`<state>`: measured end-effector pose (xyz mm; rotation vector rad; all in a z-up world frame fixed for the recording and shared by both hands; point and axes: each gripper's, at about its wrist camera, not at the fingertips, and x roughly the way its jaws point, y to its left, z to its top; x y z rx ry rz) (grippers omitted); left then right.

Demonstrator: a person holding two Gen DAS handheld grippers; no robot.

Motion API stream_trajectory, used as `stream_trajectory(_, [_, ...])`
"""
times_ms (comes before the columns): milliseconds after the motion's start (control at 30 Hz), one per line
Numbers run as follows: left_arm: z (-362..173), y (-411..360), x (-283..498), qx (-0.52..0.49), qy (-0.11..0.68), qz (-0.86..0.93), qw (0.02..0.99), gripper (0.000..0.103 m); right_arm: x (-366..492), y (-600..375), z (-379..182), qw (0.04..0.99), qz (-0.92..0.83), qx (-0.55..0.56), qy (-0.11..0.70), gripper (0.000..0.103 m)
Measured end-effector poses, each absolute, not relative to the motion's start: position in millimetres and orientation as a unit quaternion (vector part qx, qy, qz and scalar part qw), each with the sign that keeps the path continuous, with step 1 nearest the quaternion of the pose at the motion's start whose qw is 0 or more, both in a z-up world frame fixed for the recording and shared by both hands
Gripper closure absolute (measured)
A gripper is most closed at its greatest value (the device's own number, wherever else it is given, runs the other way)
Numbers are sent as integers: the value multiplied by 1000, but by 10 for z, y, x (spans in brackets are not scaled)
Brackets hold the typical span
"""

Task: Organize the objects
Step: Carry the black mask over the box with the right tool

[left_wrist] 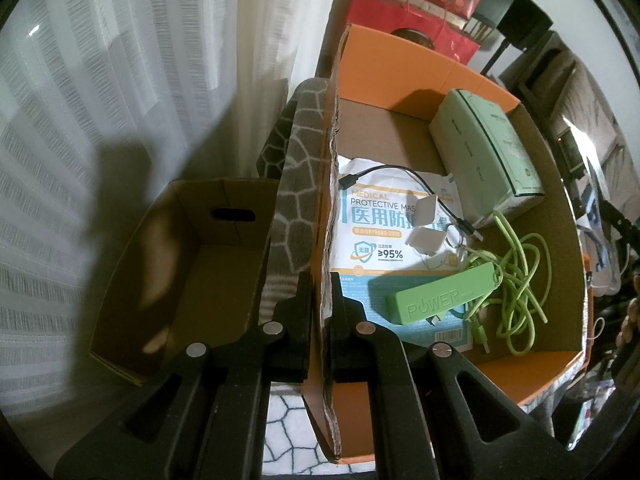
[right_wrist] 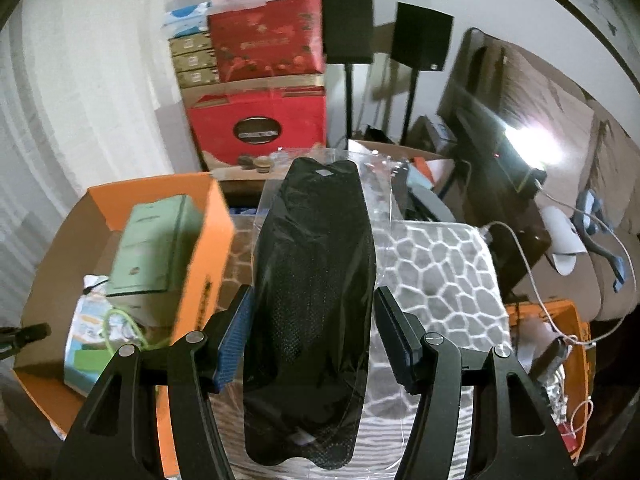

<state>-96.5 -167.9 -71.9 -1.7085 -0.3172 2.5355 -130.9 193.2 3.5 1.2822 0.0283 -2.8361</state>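
Home: sofa, curtains, gift boxes

- The left gripper pointed steeply down, its jaws pinched nearly together.
- The right gripper pointed down at a slant, its jaws held wide apart.

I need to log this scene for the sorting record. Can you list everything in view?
orange box: one, orange outside, brown inside, centre
plain box: one, brown, beside the orange box
mask packet: one, white and blue, on the orange box floor
green carton: one, pale green, far corner of the orange box
power bank: one, green, on the mask packet
green cable: one, tangled beside the power bank
black cable: one, across the mask packet
blanket: one, grey and white, under the boxes
black mask: one, in clear wrap
left gripper: shut on the orange box wall
right gripper: shut on the black mask
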Motion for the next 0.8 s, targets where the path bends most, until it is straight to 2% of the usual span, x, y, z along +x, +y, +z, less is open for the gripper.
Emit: stream_trajectory(800, [-710,-1665,-950,-555,-107,824,36,97,-1345,513,-19,123,-898,417,58,41])
